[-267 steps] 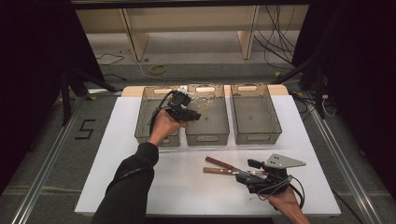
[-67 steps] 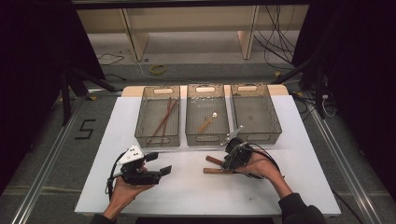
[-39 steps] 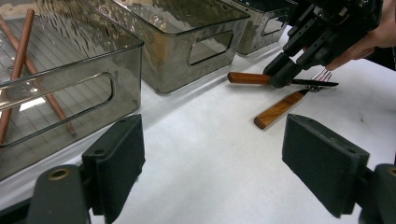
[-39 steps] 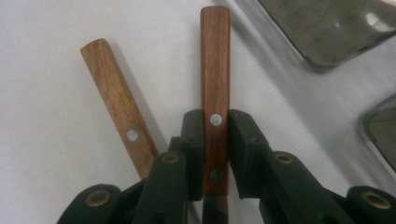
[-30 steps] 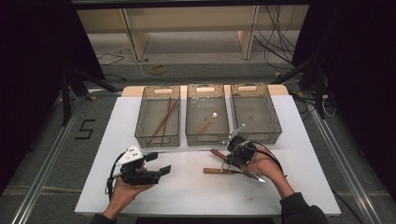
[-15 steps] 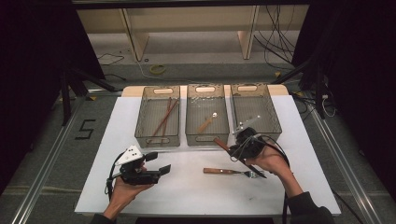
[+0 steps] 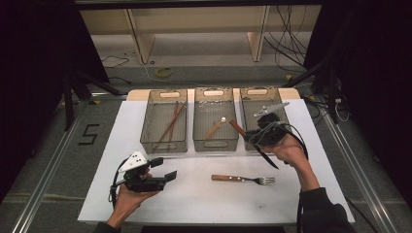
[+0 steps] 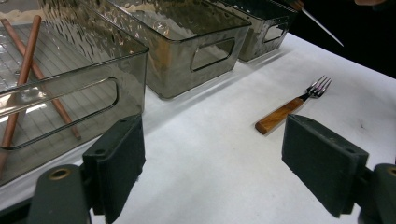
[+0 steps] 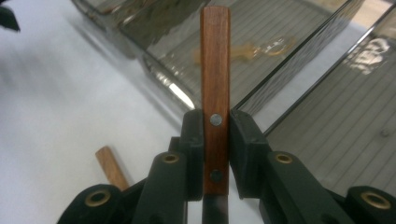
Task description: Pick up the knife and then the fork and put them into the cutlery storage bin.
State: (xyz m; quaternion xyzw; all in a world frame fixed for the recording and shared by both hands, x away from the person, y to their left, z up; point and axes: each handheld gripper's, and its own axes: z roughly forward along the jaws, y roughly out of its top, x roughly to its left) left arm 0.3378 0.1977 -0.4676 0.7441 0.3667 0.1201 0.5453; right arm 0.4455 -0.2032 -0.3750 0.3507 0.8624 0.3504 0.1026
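- White tabletop (image 7: 194, 204) at frame centre, dark floor around.
- Wooden-handled knife (image 9: 215, 100) pinched by its handle in right gripper (image 7: 260, 131), centre-right, blade slanting down to the white surface.
- Wooden-handled steel fork (image 7: 242, 179) lying flat, lower centre.
- Three smoky clear plastic bins (image 7: 215, 126) in a row above; brown chopsticks (image 7: 171, 121) in the left one.
- Left gripper (image 7: 163, 176), lower left, jaws spread wide, holding nothing.

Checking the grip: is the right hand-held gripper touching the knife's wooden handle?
Touching. The right gripper view shows the right hand-held gripper with both jaws pressed against the knife handle, no gap either side.
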